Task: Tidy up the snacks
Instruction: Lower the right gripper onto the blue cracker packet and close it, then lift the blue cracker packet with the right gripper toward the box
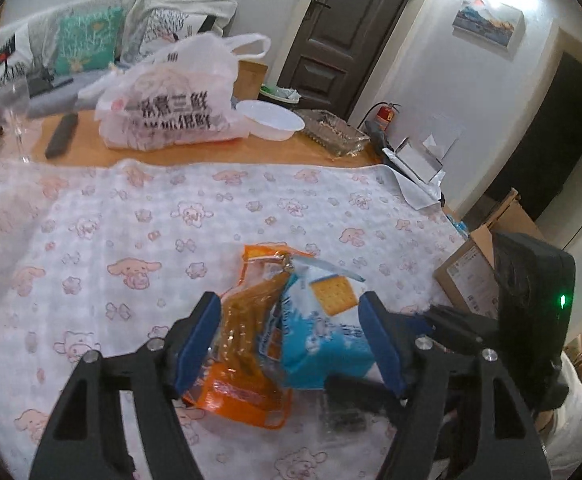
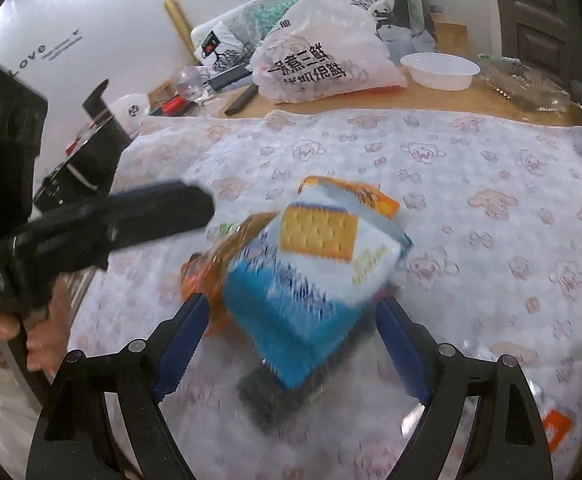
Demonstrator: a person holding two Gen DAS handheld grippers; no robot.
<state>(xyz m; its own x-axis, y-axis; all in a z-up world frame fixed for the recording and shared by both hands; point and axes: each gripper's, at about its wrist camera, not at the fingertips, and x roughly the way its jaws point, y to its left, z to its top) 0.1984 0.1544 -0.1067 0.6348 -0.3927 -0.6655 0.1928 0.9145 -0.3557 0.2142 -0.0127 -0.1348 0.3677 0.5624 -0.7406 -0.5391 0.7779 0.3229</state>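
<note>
Left gripper (image 1: 291,340) and right gripper (image 2: 291,348) jaws stand wide around the orange packet (image 1: 243,344) and blue cracker packet (image 2: 303,280), not pressing.

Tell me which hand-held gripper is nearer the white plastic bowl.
Hard to call; neither is near. Both the left hand-held gripper and right hand-held gripper sit at the snack packets, with the white plastic bowl far across the table.

home living room: sofa (image 1: 91,40), door (image 1: 343,24)

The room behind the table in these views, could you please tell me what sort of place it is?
Most likely a home living room: a sofa with patterned cushions, a dark entry door and a framed landscape picture on the wall.
</note>
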